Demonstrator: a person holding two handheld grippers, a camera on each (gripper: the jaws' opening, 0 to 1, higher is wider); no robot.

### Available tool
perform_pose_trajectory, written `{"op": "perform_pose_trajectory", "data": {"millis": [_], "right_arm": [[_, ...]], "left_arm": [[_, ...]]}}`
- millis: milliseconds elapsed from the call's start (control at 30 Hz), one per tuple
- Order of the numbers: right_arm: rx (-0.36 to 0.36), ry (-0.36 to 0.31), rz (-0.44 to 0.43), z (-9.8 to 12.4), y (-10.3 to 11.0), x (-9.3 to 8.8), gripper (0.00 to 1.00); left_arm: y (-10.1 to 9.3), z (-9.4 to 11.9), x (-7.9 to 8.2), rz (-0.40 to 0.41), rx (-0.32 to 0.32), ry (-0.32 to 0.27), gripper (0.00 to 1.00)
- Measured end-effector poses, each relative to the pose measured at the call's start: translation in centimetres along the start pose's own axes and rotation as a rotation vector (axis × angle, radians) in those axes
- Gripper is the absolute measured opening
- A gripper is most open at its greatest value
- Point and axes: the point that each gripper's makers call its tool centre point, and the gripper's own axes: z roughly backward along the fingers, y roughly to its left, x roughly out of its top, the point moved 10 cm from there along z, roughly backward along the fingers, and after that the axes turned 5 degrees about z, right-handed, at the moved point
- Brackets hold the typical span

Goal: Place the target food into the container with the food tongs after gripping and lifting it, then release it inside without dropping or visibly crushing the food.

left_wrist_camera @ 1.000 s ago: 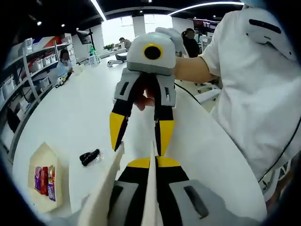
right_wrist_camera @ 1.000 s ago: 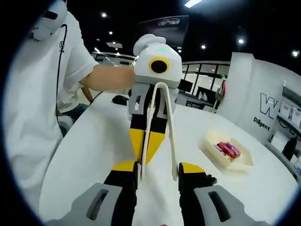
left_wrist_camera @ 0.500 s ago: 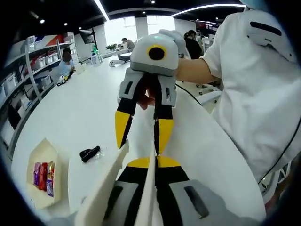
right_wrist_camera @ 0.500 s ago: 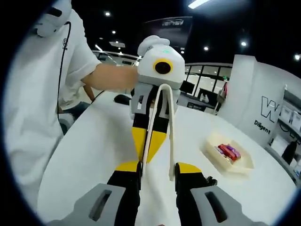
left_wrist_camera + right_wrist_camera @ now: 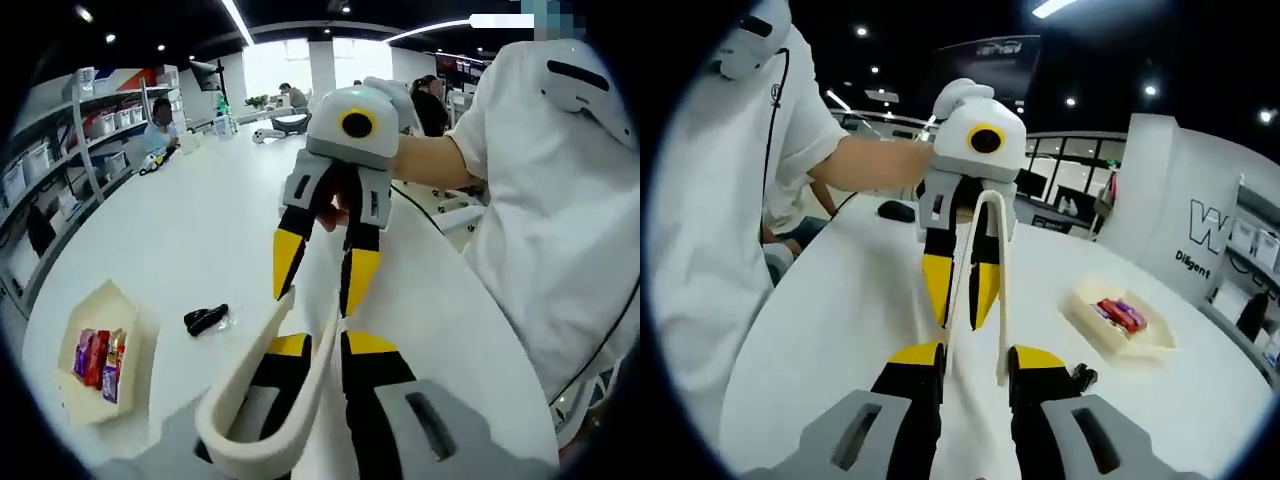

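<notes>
Left gripper (image 5: 960,285) has its yellow-tipped jaws pinched on the cream food tongs (image 5: 980,290), whose two arms reach toward the right gripper (image 5: 320,275); its jaws stand spread around the tong tips. On the white table (image 5: 190,250), a cream container (image 5: 95,350) holds wrapped snacks (image 5: 98,355). Near it lies a small black item (image 5: 205,318)

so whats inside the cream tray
The cream tray holds a few wrapped snack bars in red and purple, lying side by side. What lies beneath them is covered.
</notes>
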Motion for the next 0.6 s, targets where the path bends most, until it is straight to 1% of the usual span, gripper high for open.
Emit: {"op": "perform_pose_trajectory", "data": {"millis": [167,367,400,467,533,600], "right_arm": [[-0.01,-0.009,-0.009,0.05,-0.12,-0.02,0.19],[-0.018,-0.021,-0.023,0.14,-0.15,-0.07,0.18],[-0.018,-0.025,-0.032,0.12,-0.13,-0.1,0.18],[-0.02,-0.025,-0.033,0.09,-0.15,-0.14,0.18],[-0.019,-0.028,-0.038,0.08,-0.16,-0.18,0.18],[-0.018,-0.033,-0.045,0.08,-0.17,-0.23,0.18]], "left_arm": [[-0.04,0.04,-0.05,0.021,0.011,-0.005,0.14],[0.45,0.37,-0.36,0.049,0.058,0.019,0.18],[0.62,0.38,-0.39,0.06,0.073,0.008,0.2],[0.71,0.32,-0.38,0.071,0.081,-0.008,0.24],[0.72,0.23,-0.4,0.073,0.087,-0.015,0.27],[0.61,0.07,-0.35,0.073,0.088,-0.035,0.29]]}}
